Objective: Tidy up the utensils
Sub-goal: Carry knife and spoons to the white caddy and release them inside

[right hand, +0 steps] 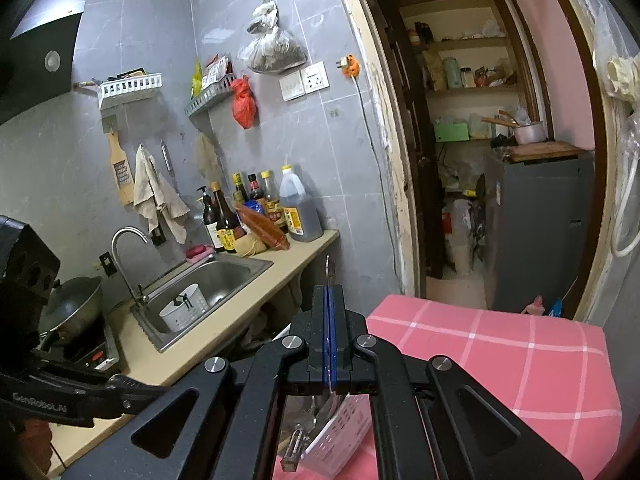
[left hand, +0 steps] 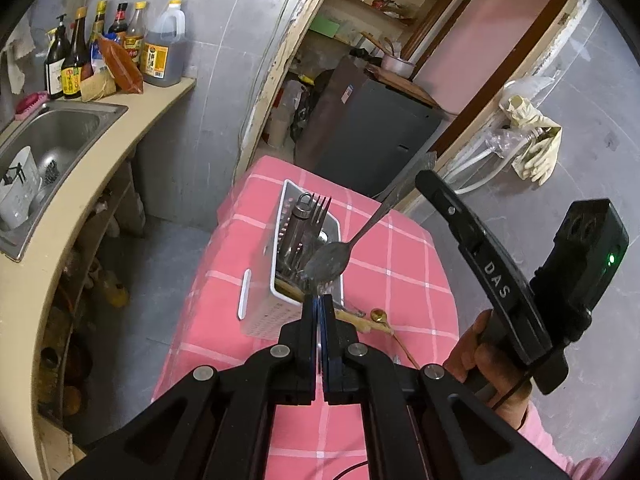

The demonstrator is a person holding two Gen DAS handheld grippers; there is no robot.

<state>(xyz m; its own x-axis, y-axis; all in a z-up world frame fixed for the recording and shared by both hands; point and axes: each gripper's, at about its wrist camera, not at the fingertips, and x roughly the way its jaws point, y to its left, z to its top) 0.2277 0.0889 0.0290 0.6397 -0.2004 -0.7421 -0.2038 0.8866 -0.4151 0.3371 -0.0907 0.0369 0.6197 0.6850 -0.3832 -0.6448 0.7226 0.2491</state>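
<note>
Left wrist view: the left gripper [left hand: 319, 300] is seen with jaws pressed together, nothing visibly between them, directly before the white slotted utensil basket [left hand: 262, 312] on the pink checked tablecloth [left hand: 400, 256]. A fork [left hand: 320, 208] and other metal utensils are stored upright in the basket. A spoon [left hand: 328, 262] is held with its bowl over the basket. A gold spoon [left hand: 378, 316] is laid on the cloth just right of the basket. A white strip [left hand: 244, 294] lies just left of it.

Right wrist view: the right gripper [right hand: 330, 292] is shown with jaws clamped on the spoon handle [right hand: 329, 270]; the basket [right hand: 340, 432] is seen beneath it.
</note>
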